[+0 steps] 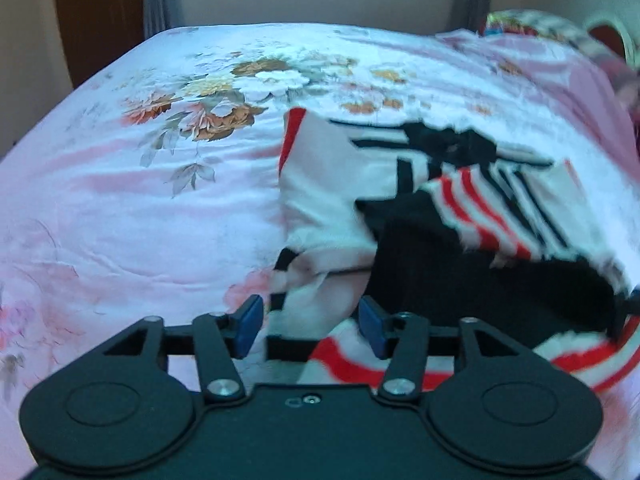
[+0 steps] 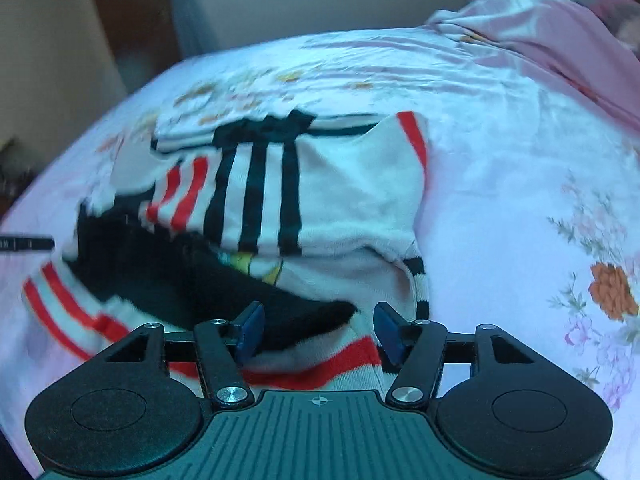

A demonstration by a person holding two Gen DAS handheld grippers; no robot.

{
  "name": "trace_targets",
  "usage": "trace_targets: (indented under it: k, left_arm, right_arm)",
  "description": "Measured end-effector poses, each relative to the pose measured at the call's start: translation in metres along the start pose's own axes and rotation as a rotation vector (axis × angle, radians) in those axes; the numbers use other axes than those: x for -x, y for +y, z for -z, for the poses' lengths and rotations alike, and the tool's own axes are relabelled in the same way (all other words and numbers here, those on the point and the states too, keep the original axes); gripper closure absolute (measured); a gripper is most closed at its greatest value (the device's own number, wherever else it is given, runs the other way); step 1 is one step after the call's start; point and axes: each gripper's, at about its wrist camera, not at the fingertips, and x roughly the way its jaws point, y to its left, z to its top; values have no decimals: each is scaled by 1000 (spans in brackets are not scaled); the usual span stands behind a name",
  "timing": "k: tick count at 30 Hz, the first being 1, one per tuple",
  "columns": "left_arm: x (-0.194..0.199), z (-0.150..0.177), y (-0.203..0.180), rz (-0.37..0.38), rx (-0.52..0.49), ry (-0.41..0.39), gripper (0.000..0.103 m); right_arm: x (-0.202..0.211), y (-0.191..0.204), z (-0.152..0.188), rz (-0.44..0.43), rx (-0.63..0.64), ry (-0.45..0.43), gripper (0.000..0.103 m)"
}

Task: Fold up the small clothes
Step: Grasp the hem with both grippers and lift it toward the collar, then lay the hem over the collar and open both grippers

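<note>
A small white garment [image 1: 328,184] with black and red stripes and a black panel lies crumpled on the pink floral bedsheet [image 1: 132,208]. My left gripper [image 1: 310,326] is open, its blue pads either side of the garment's near hem, low over it. In the right wrist view the same garment [image 2: 352,192] lies ahead, sleeve folded across. My right gripper [image 2: 318,330] is open over the red-striped hem and black panel. A dark tip of the other gripper [image 2: 28,243] shows at the left edge.
A rumpled pink blanket [image 2: 560,28] is heaped at the far right of the bed. A wall, a brown door [image 1: 100,12] and a grey post stand beyond the bed's far edge.
</note>
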Motion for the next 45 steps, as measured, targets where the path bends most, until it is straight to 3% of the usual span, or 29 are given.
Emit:
trace_targets:
  k: [4,6,8,11,13,17,20,22,24,26,27,28,29,35,41,45]
  left_arm:
    - [-19,1,-3,47,-28,32,52]
    - [-31,1,-11,72,-47,68,56]
    - [-35,3,-19,120,-69,84,67]
    - [-39,4,-34,132,-137,79,68]
    - [-44,1,-39,129,-134,74,74]
    - [-50,-7,-46,128,-110,69,93]
    - [-48,-8,-48,138,-95,57,95]
    - [-45,-10,-48,166,-70,48,95]
    - [-41,-11,-52,187,-73,36,95]
    - [-42,-11,-60,174,-102,33,95]
    - [-43,-11,-61,169,-104,35,95]
    - [-44,-12,-61,167,-97,35,95]
    - [-44,-13,-60,168,-84,30,95]
    - [-17,-25,-48,184,-2,-87,96]
    - [6,-62,-43,191,61,-220,96]
    - [-5,-100,-33,151,120,-269,96]
  right_arm:
    - [-9,1,5,-37,22,27,43]
    - [-11,6,5,-51,55,37,43]
    - [-7,8,5,-71,88,25,43]
    - [-3,5,9,-79,129,34,43]
    - [-2,6,11,-87,165,41,43]
    - [-2,31,19,-40,376,22,43]
    - [-5,44,35,69,586,-17,43]
    - [-14,46,41,143,648,-43,43]
    - [-21,42,37,130,627,-48,43]
    - [-29,43,30,53,591,-35,44]
    - [-32,42,24,-6,551,-24,51]
    - [-35,40,18,-64,499,-8,91]
    - [-39,38,13,-90,441,7,97]
    - [-16,13,-11,-172,147,-110,97]
    - [-2,1,-64,-198,19,-238,97]
    - [-16,-18,-107,-178,-56,-265,97]
